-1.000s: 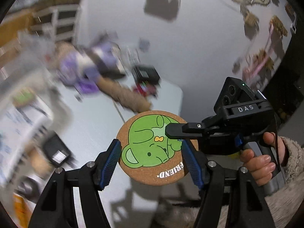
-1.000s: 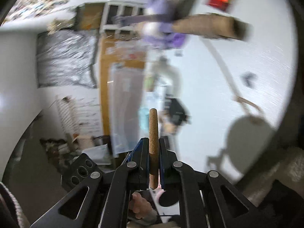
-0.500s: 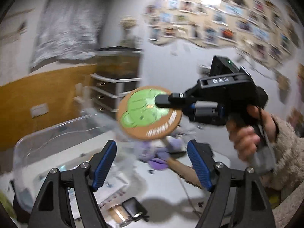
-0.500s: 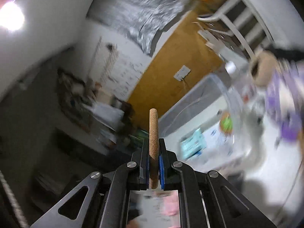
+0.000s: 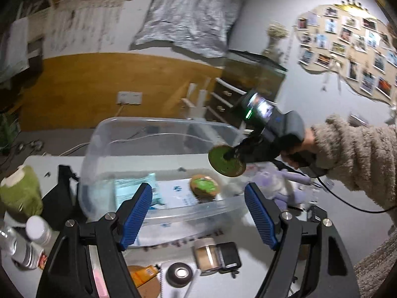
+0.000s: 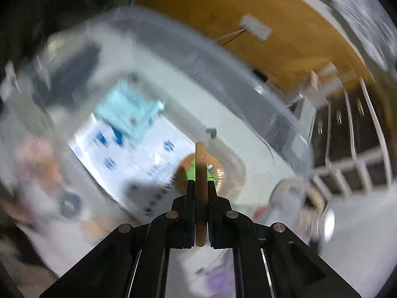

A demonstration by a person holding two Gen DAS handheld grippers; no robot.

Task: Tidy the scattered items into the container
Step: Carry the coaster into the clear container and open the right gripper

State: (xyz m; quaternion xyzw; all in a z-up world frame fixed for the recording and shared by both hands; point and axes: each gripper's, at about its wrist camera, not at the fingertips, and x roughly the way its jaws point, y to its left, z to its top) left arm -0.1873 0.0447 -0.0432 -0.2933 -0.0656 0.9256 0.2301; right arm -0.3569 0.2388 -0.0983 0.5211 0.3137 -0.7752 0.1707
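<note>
Since the earlier frame the right gripper has carried its coaster from high in front of the wall down to the right end of the clear bin, and the view now looks into the bin. At the far left a green cup and a white-capped bottle stand on the table, beside a black pouch. The left gripper is spread wide and empty, its blue pads framing the bin's near wall. Ahead of it inside the bin lie a pale blue packet, a white printed sheet and a second coaster. To the right, the right gripper is pinched on the coaster held on edge, just above that second one; the right wrist view shows it clamped between the jaws.
</note>
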